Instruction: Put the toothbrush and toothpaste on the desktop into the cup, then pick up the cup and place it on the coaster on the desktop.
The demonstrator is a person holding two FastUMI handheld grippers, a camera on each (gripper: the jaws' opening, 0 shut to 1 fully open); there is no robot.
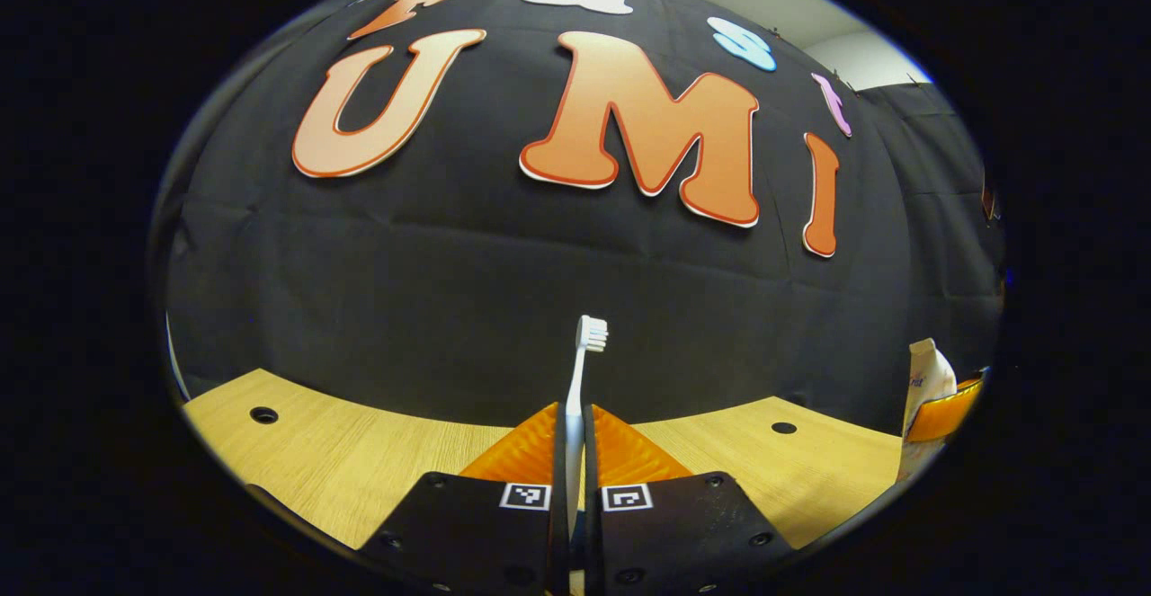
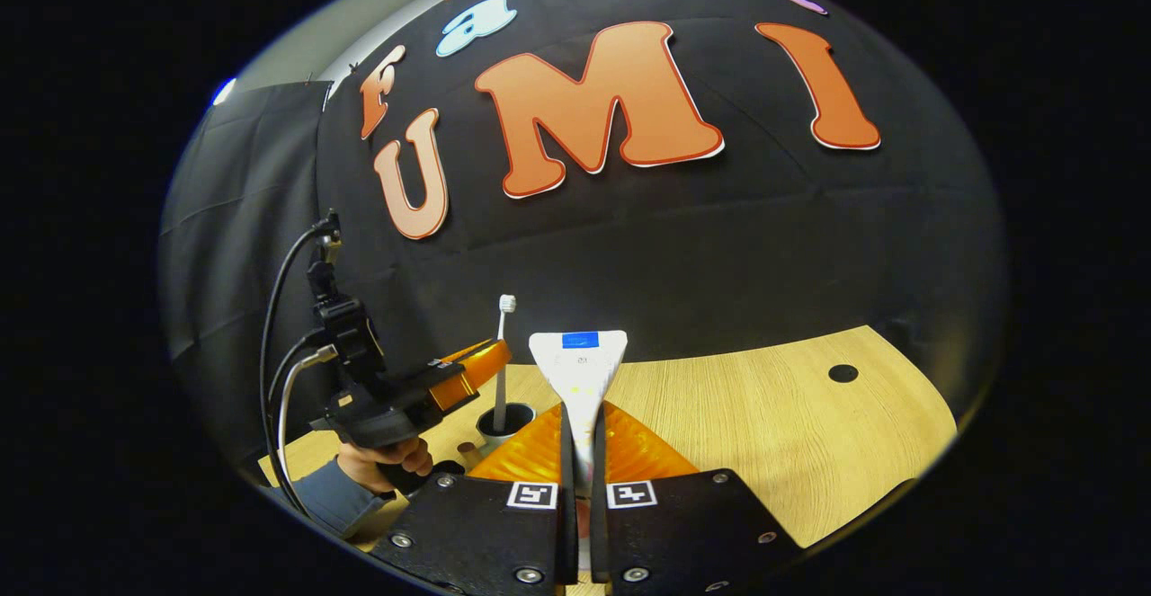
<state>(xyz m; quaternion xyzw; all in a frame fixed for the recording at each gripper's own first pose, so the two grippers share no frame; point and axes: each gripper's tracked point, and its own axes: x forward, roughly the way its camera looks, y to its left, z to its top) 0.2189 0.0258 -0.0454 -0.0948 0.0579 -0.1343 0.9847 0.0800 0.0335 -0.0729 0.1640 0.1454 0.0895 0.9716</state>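
Between the left gripper's (image 1: pixel 575 439) closed fingers stands the toothbrush (image 1: pixel 580 380) — upright, bristles on top, held above the desk (image 1: pixel 360 452). From the right gripper view, its lower end hangs over or just inside the cup (image 2: pixel 505 420); I cannot tell which. A hand (image 2: pixel 387 459) grips that tool's handle. The right gripper (image 2: pixel 580 443) pinches the toothpaste (image 2: pixel 578 380) — flat crimped end up — near the cup, above the desk.

Toothbrush (image 2: pixel 501 371) upright in cup (image 2: pixel 505 420)
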